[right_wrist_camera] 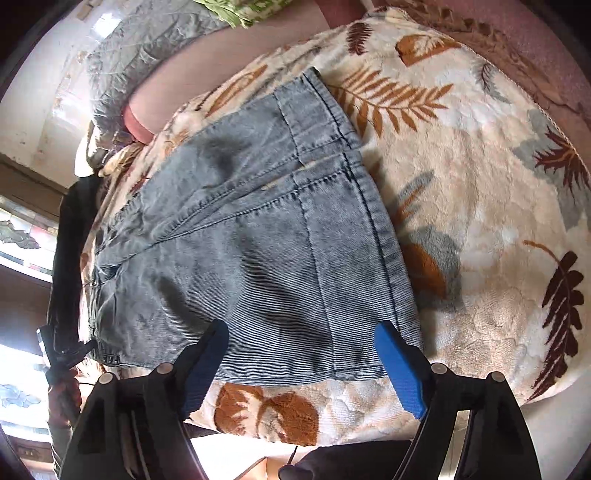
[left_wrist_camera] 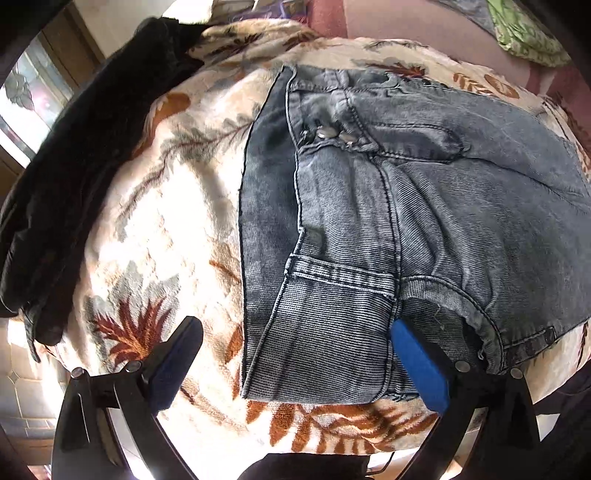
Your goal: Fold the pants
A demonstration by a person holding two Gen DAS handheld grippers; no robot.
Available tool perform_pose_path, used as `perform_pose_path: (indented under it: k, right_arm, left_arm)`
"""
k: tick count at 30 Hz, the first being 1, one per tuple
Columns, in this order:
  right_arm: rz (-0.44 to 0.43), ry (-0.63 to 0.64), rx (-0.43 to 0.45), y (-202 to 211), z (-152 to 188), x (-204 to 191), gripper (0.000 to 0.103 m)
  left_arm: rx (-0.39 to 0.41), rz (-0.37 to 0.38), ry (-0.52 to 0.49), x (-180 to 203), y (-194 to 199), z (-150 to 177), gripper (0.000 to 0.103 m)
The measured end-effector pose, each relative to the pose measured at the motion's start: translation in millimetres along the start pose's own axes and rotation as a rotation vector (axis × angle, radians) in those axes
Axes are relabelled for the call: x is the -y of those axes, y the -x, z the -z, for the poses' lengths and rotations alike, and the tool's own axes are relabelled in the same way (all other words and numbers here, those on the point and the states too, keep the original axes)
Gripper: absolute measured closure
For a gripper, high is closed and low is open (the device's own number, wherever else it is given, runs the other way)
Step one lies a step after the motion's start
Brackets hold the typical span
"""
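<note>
The grey-blue denim pants (left_wrist_camera: pixel 424 206) lie folded into a compact bundle on a leaf-patterned blanket (left_wrist_camera: pixel 159 236). In the left wrist view the waistband, metal buttons and a hem face up. My left gripper (left_wrist_camera: pixel 295 325) hangs open just over the bundle's near edge. Its blue pads (left_wrist_camera: pixel 419 365) stand wide, the hem lies between them, and neither presses the cloth. In the right wrist view the pants (right_wrist_camera: pixel 258 258) show a smooth folded panel with a side seam. My right gripper (right_wrist_camera: pixel 301 326) is open above the near edge, with its pads (right_wrist_camera: pixel 400 369) clear of the denim.
A black garment (left_wrist_camera: pixel 74 166) lies along the blanket's left side, next to a window. Beyond the blanket (right_wrist_camera: pixel 480 184) is a pink surface (left_wrist_camera: pixel 406 18) with green fabric (left_wrist_camera: pixel 524 33) and a grey quilt (right_wrist_camera: pixel 147 44). The blanket's near edge drops off below the grippers.
</note>
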State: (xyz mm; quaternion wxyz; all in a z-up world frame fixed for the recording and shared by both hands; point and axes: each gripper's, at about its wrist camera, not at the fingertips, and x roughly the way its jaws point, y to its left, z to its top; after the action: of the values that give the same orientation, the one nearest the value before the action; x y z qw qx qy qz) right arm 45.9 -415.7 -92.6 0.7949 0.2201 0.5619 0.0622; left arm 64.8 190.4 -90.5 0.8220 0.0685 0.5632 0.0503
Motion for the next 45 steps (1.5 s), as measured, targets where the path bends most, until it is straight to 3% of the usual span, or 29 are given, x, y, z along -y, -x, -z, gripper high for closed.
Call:
perform_pose_path:
  k: [3, 6, 10, 11, 13, 16, 19, 25, 31, 37, 39, 40, 42, 45]
  right_arm:
    - [0.063, -0.008, -0.07, -28, 3, 15, 0.017]
    - [0.072, -0.013, -0.055, -16, 1, 6, 0.017]
    - [0.017, 0.041, 0.014, 9, -2, -10, 0.016]
    - [0.03, 0.04, 0.001, 4, -2, -7, 0.015]
    - [0.097, -0.003, -0.116, -29, 2, 12, 0.01]
    - [0.11, 0.052, -0.099, -23, -2, -6, 0.01]
    - [0.026, 0.077, -0.003, 3, -23, -23, 0.01]
    - [0.015, 0.002, 0.11, 15, -110, -23, 0.01]
    - [0.063, -0.021, 0.106, -17, -190, -32, 0.01]
    - [0.095, -0.047, 0.081, -59, -238, -24, 0.01]
    - [0.091, -0.043, 0.076, -68, -246, -23, 0.01]
    - [0.095, -0.036, 0.072, -72, -249, -24, 0.01]
    - [0.094, -0.027, 0.06, -80, -254, -24, 0.01]
    - [0.09, -0.024, 0.057, -89, -261, -22, 0.01]
  left_arm:
    - [-0.035, -0.093, -0.072, 9, -15, 5, 0.001]
    - [-0.065, -0.029, 0.032, -6, -10, 2, 0.001]
    - [0.05, -0.109, 0.0, -7, 18, 2, 0.001]
    - [0.039, -0.115, -0.014, -6, 13, 0, 0.001]
    - [-0.072, -0.135, -0.065, -3, -15, 1, 0.001]
    - [-0.046, -0.08, -0.031, -13, -7, 0, 0.001]
    - [0.067, -0.014, 0.0, -24, 20, -21, 0.001]
    - [0.165, 0.209, 0.252, -54, 34, -97, 0.001]
    - [0.144, 0.297, 0.438, -61, -13, -174, 0.001]
    - [0.115, 0.302, 0.462, -61, -66, -235, 0.003]
    - [0.104, 0.289, 0.448, -61, -80, -246, 0.01]
    - [0.091, 0.299, 0.44, -61, -86, -250, 0.021]
    - [0.066, 0.321, 0.428, -61, -99, -256, 0.033]
    - [0.068, 0.342, 0.412, -58, -108, -260, 0.036]
